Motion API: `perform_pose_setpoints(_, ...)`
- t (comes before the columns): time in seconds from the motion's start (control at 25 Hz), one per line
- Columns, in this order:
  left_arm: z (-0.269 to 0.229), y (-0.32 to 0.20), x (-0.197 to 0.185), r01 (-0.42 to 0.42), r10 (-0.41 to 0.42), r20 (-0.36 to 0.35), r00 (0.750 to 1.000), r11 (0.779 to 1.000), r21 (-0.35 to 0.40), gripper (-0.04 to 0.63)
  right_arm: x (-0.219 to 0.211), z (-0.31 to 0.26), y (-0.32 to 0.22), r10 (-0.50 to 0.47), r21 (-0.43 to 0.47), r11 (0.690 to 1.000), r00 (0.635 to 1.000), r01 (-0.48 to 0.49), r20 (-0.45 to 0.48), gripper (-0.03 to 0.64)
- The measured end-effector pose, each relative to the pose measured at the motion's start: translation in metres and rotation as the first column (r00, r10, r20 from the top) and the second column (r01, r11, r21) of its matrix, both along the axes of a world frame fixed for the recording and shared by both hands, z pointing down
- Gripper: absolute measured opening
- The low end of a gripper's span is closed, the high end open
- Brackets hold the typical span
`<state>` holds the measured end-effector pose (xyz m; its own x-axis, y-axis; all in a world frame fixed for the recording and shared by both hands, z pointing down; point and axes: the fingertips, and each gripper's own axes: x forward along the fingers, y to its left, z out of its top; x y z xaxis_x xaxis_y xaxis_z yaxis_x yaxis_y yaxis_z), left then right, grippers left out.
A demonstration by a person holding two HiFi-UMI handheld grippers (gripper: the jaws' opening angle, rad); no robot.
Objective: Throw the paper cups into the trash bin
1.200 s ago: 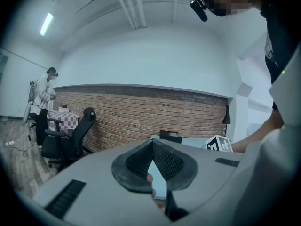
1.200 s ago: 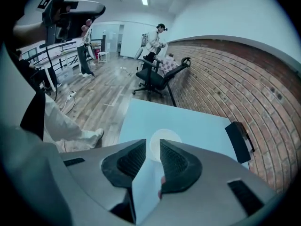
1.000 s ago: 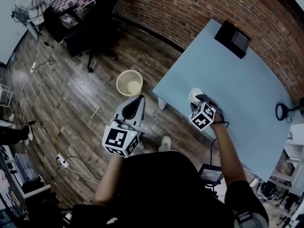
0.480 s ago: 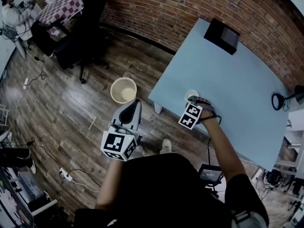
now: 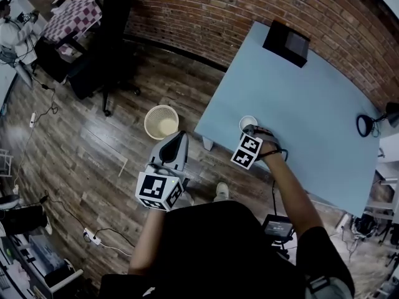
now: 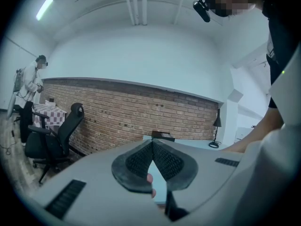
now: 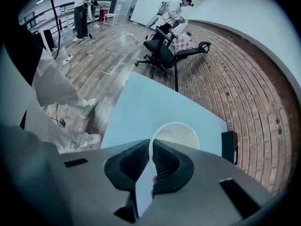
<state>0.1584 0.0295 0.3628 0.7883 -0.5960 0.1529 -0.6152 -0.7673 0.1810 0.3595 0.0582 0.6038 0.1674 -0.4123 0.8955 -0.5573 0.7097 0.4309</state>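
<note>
A white paper cup [image 5: 247, 123] stands upright near the front left corner of the pale blue table [image 5: 312, 98]. My right gripper [image 5: 250, 130] points steeply down at it. Its jaws have just been closing, and they now pinch the cup's near wall at the rim. In the right gripper view the cup [image 7: 178, 134] opens just past the right gripper [image 7: 151, 142], with its rim between the pads. My left gripper [image 5: 179, 137] hangs over the wooden floor, shut and empty; in its own view the left gripper [image 6: 153, 143] faces the brick wall. The round cream trash bin [image 5: 161, 122] stands on the floor left of the table.
A black box [image 5: 286, 43] sits at the table's far edge and a black desk lamp [image 5: 369, 124] at its right. A black office chair [image 5: 107, 48] and a checkered table [image 5: 72, 18] stand at the back left, with a person [image 5: 9, 35] beside them. Cables lie on the floor.
My right gripper has sunk a little over the cup and its jaws have come together on the rim. The left gripper has stayed about where it was.
</note>
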Motion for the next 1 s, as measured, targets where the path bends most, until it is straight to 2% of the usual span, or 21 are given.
perform_pose_setpoints(0.2, 0.001, -0.014, -0.008, 0.019, -0.019, -0.002, 1.000, 1.000, -0.010, 0.003, -0.019, -0.011, -0.017, 0.026, 0.038, 0.999, 0.998, -0.029, 0.064, 0.021)
perform_pose_setpoints(0.52, 0.000, -0.043, -0.049, 0.089, -0.089, -0.001, 0.996, 0.996, -0.018, 0.003, -0.087, -0.048, -0.059, -0.028, 0.140, 0.990, 0.983, 0.003, 0.180, 0.021)
perform_pose_setpoints(0.72, -0.001, -0.061, -0.087, 0.160, -0.160, -0.006, 0.987, 0.987, -0.022, 0.003, -0.141, -0.074, -0.092, -0.098, 0.215, 0.976, 0.963, 0.043, 0.251, 0.021)
perform_pose_setpoints(1.0, 0.000, -0.076, -0.148, 0.269, -0.270, -0.028, 0.962, 0.963, -0.032, 0.002, -0.221, -0.093, -0.125, -0.213, 0.267, 0.955, 0.929, 0.132, 0.304, 0.021)
